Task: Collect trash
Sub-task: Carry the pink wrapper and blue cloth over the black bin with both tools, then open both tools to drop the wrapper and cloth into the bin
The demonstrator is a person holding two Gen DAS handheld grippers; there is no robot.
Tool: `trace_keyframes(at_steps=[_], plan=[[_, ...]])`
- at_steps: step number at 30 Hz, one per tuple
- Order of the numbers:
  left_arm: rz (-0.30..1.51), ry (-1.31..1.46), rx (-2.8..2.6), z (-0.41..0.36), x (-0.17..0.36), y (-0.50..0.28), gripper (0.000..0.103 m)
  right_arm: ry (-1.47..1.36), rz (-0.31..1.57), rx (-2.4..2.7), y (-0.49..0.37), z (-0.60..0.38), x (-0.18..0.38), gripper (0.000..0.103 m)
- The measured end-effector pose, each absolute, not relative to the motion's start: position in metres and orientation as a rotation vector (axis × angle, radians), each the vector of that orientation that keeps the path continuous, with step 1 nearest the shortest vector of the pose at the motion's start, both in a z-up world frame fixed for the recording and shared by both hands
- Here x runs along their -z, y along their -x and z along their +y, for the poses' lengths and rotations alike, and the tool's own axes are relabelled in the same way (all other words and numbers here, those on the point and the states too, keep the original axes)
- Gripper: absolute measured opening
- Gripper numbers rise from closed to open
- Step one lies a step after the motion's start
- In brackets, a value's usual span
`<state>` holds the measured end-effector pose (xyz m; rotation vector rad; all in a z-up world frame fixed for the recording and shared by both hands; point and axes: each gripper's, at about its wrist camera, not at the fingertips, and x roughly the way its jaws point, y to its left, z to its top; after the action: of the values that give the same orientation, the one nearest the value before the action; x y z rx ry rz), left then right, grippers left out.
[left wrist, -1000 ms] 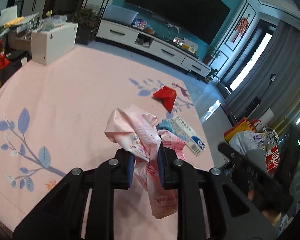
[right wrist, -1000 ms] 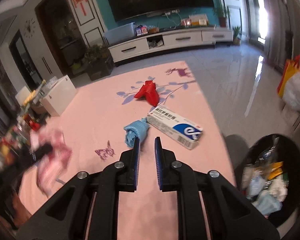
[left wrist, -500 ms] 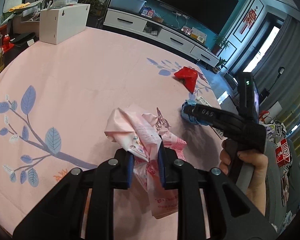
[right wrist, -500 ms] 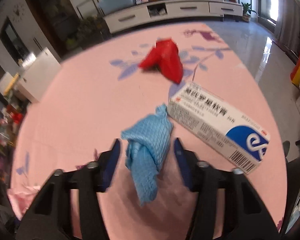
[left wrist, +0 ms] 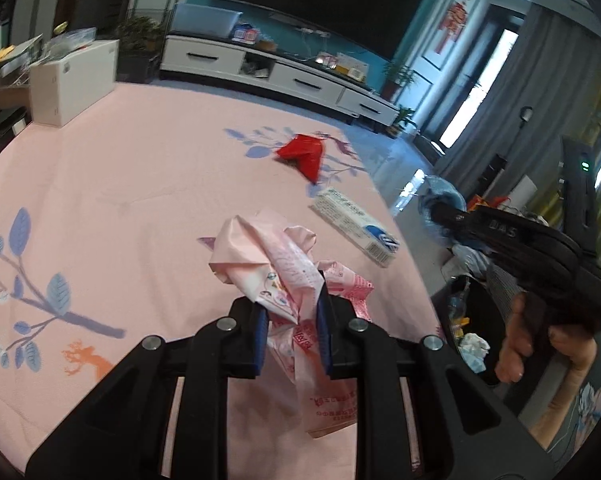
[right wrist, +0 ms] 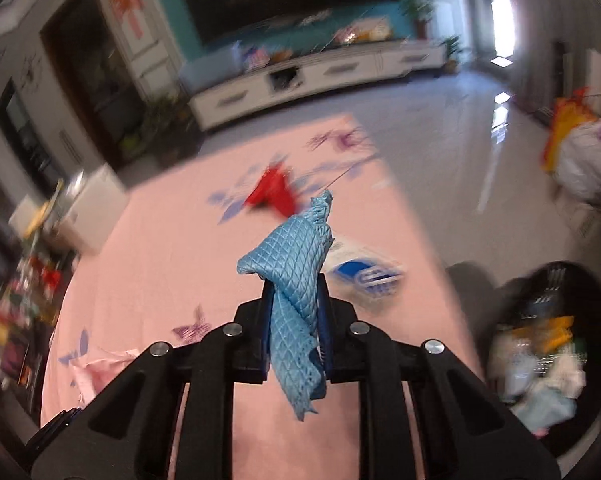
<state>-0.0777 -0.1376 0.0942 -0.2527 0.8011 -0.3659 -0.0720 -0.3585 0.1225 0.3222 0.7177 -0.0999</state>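
Bench (left wrist: 140, 184) under pink leaf-print cloth, carrying the remaining litter. Black bin (right wrist: 556, 280) on the floor off the bench edge, at 4 o'clock in the right wrist view.

Left gripper (left wrist: 291, 312): clamped tight on a crumpled pink wrapper (left wrist: 260, 252), held clear above the cloth, loose tail hanging below the pads. Right gripper (right wrist: 294, 312): jaws just closed on a blue quilted cloth (right wrist: 296, 248), pinched between the pads, ends sticking out above and dangling beneath, clear of the bench. Both loads judged ready for the bin.

For a clean drop: carry each load fully over the bin mouth before letting go, not merely to the rim. Keep the grip firm during transit, since limp ends can snag on the bench edge. Release one side at a time, with the other held back out of the way. Open wide enough that soft material falls free of the pads.

Still on the bench: white medicine box (left wrist: 352, 224) at 2 o'clock from the left gripper; red wrapper (left wrist: 304, 152) beyond it, at 12 o'clock.

Bin contents: partly filled with crumpled white, yellow and pale-blue scraps, too blurred to name. White box (left wrist: 72, 88) at 10 o'clock on the far bench corner: clear items piled on top, inside hidden.
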Motion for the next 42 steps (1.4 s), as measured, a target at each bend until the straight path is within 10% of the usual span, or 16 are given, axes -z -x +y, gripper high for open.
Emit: trace_keyframes(at_steps=[29,38,42], plan=[[1.051,0.003,0.885,-0.453,-0.043,0.075,0.029,-0.799,0.701,0.565,0.197,-0.578,-0.063,0.020],[1.091,0.026,0.879,-0.460,-0.036,0.067,0.071,-0.779,0.775,0.540,0.182,-0.577,-0.055,0.029],[1.078,0.021,0.860,-0.444,-0.048,0.059,0.089,-0.767,0.746,0.519,0.181,-0.574,-0.062,0.059]])
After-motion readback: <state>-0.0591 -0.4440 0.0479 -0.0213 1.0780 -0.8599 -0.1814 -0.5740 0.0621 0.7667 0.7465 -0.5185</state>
